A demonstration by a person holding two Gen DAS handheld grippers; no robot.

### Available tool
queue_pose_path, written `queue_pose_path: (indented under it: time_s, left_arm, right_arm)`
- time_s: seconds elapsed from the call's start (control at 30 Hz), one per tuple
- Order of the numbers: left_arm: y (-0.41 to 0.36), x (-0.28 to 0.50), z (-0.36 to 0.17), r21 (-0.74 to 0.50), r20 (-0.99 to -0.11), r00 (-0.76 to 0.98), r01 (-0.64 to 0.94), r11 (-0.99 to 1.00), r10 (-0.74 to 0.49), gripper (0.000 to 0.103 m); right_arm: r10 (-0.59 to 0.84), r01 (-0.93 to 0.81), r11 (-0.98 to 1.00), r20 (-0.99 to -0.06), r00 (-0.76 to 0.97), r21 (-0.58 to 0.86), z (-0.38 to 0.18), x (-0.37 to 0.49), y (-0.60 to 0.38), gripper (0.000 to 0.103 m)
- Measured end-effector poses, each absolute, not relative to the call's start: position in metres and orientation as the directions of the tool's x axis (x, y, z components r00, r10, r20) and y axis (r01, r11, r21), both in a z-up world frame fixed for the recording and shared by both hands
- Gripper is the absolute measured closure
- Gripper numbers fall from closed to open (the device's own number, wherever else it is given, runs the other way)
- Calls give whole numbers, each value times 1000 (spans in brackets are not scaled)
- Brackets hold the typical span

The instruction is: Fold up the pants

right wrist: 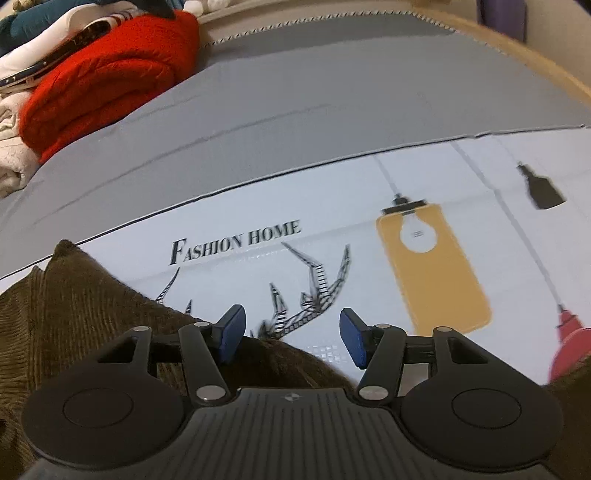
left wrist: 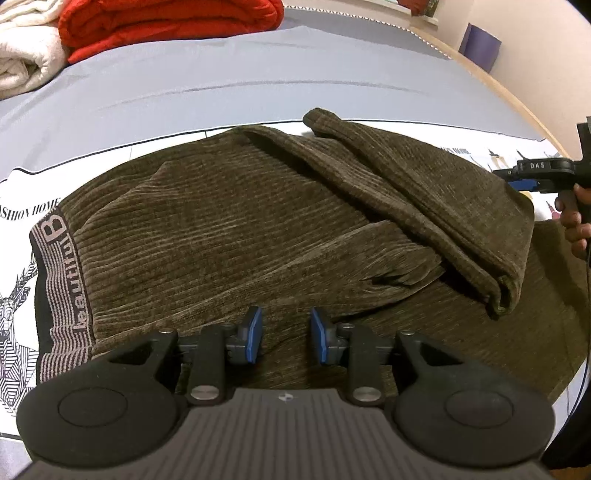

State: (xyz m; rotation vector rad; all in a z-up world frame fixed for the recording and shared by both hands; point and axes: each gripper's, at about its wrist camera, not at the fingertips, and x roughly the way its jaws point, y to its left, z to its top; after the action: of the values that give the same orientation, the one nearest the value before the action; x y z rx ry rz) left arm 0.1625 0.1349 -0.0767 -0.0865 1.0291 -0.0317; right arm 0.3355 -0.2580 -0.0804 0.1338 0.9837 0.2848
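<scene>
- Red blanket (left wrist: 166,26) and white blanket (left wrist: 26,55) lie far across the bed sheet (left wrist: 221,85).
- Brown pants (left wrist: 258,221) lie bunched; sheet beyond bare.
- Left gripper (left wrist: 286,334) and right gripper (right wrist: 291,338) both gape, holding nothing.

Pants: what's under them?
The pants lie on a white printed sheet, with "FASHION HOME" lettering and line drawings showing at their edges. Whatever print lies directly beneath the pants is covered.
</scene>
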Motion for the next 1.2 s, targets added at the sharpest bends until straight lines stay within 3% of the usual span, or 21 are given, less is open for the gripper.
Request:
queue_pose_path:
  time_s: [0.13, 0.23, 0.27, 0.3, 0.47, 0.63, 0.7, 0.73, 0.77, 1.1, 1.2]
  left_arm:
    - [136, 168, -79, -88, -857, 510, -14, 996, -68, 68]
    - [135, 170, -79, -94, -855, 513, -14, 995, -74, 67]
    - [136, 171, -79, -97, -854, 515, -12, 995, -77, 67]
    - [135, 171, -79, -100, -852, 517, -10, 995, -80, 67]
    - [133, 173, -80, -101, -851, 518, -1, 995, -86, 67]
    - [133, 170, -79, -104, -849, 521, 0, 995, -89, 65]
    - [132, 170, -80, -103, -851, 518, 1, 995, -89, 63]
    - [132, 169, -80, -101, -852, 517, 2, 995, -88, 61]
    - [131, 169, -81, -100, -853, 515, 3, 995, -88, 61]
    - [135, 170, -83, -105, -857, 508, -7, 995, -87, 61]
    - [136, 170, -82, -107, -853, 513, -3, 994, -91, 61]
  right_arm:
    - [412, -300, 906, -783, 466, 297, -73, 330, -250, 50]
    - [466, -444, 858, -756, 460, 258, -63, 313, -242, 69]
    - [464, -482, 847, -755, 463, 225, -61, 307, -240, 89]
    - [474, -512, 831, -756, 452, 216, -60, 305, -239, 98]
    - [518, -601, 777, -734, 439, 189, -47, 288, -242, 98]
    - [530, -577, 793, -690, 494, 196, -35, 291, -241, 91]
    - [491, -539, 822, -706, 510, 183, -39, 298, -234, 58]
    - [464, -516, 840, -716, 521, 169, -41, 301, -229, 36]
    - [446, -504, 850, -717, 535, 153, -44, 302, -225, 32]
    - [433, -578, 810, -766, 475, 99, -66, 310, -174, 33]
    - [427, -622, 782, -764, 484, 44, -67, 305, -163, 43]
